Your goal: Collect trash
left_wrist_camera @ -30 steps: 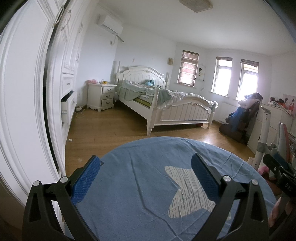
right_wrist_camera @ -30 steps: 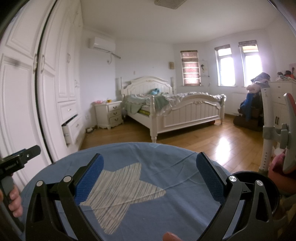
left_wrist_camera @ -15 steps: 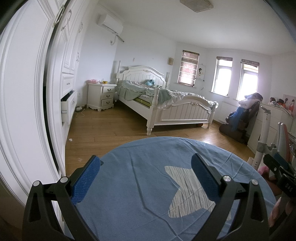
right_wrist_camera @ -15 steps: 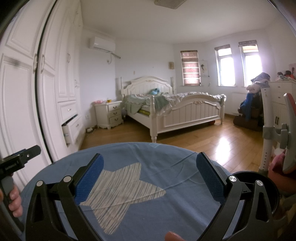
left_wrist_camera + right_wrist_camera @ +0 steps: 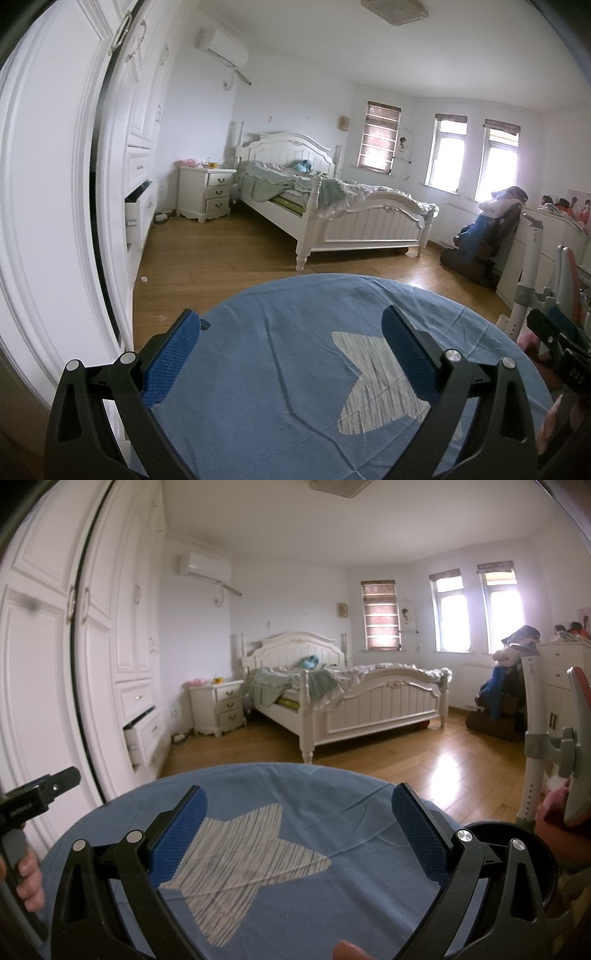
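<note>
blue cloth (image 5: 280, 387) with a pale striped star (image 5: 243, 856) covers the round table under both your tools, and nothing on it reads as trash. your left gripper (image 5: 291, 354) hangs over it with jaws spread wide and empty; your right gripper (image 5: 299, 830) is the same, wide and holding nothing. the only likely trash you can see is a small white scrap (image 5: 144, 279) on the wooden floor (image 5: 221, 258) at about ten o'clock in the left view, just beside the wardrobe (image 5: 48, 184), with a fainter speck nearer you that is too small to tell. a dark round bin (image 5: 517, 834) sits at about four o'clock in the right view, touching the table's edge or just beside it. from here the risk is reach: the scrap is well apart from both tools and low, so you must step round the table, and an open drawer (image 5: 138, 206) juts from the wardrobe at nine o'clock where a tool could knock it. a flat scrap on smooth boards may also slide away from closing pads.
</note>
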`<state>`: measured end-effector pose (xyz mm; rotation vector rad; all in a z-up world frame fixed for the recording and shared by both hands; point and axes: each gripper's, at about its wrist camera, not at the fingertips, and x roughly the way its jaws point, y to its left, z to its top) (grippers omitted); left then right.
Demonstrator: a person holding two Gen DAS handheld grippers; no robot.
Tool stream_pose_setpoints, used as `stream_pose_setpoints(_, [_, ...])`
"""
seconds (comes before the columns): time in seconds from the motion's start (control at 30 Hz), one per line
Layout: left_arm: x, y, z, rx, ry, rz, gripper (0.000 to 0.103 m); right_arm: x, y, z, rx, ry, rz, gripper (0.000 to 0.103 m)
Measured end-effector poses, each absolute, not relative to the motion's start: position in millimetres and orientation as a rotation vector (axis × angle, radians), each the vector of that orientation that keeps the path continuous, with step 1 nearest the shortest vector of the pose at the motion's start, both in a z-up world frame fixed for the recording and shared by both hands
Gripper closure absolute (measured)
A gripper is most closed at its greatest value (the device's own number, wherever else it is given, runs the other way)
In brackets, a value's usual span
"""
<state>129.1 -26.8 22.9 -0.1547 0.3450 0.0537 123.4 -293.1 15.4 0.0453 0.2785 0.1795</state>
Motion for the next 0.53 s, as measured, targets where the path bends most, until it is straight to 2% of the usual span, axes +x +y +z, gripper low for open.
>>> stream_pose_setpoints(0.53, [119,-39,24,-0.153,0.345,0.061,0.005,124,-294,15,0.045,0.279,0.180,0.005])
